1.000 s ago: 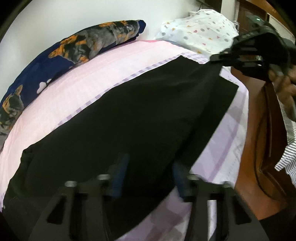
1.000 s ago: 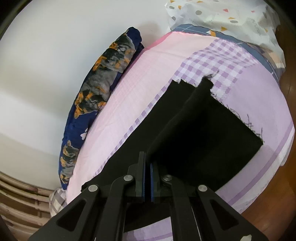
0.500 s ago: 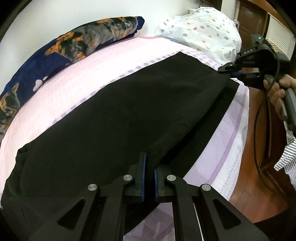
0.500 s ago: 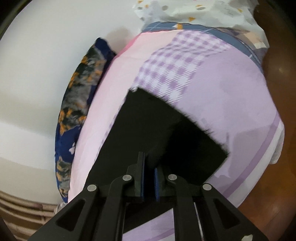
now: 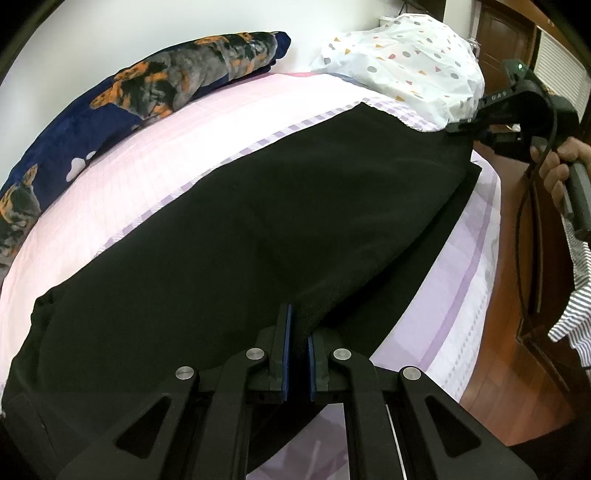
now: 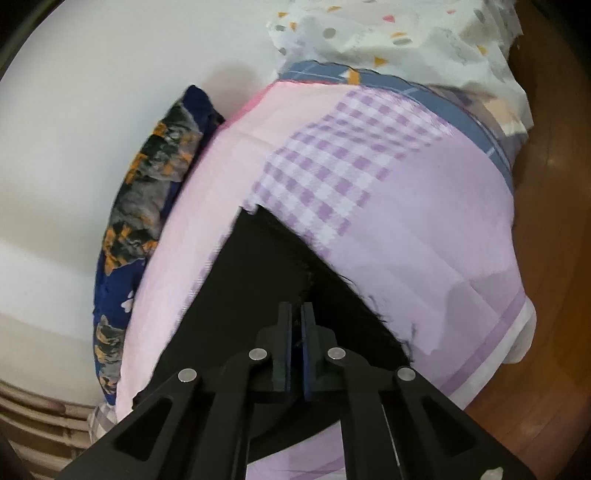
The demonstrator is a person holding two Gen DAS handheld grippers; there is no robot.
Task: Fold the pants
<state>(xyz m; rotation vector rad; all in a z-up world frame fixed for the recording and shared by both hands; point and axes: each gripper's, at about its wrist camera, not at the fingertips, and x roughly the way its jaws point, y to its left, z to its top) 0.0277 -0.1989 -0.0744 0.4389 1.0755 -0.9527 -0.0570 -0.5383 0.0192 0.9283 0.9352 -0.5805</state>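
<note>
Left wrist view. Looking down along the left gripper [image 5: 298, 325]. Jaws closing on the near edge of the black pants [image 5: 280, 221], blue pads [image 5: 286, 347] pinching a raised fold of the cloth. Pants lying spread across the pink and lilac bedsheet [image 5: 177, 147], running from the near left to the far right. Lifting slightly along the right edge, with a lower layer of the same black cloth showing beneath it. Right gripper [image 5: 452, 129] showing at the far right, clamping the far corner of the pants; a hand [image 5: 557, 162] wrapping around its handle, with a black cable hanging below. Striped sleeve [image 5: 572, 310] appearing at the right edge. Dark blue pillow [image 5: 140, 92] with an orange and grey print lying along the far left side of the bed, against the white wall. White spotted cover [image 5: 406, 62] bunching at the far end, just beyond the pants.

Right wrist view. Looking down along the right gripper [image 6: 296, 314]. Jaws standing all but closed, gripping a ridge of black cloth. Pants [image 6: 258, 280] occupying the near centre, frayed hem running towards the near right. Checked lilac patch of the bedsheet [image 6: 406, 221] lying beyond the hem. Pillow [image 6: 147, 206] lining the left side; spotted cover [image 6: 406, 33] at the far end. Wooden floor [image 6: 554, 184] showing at the right.
</note>
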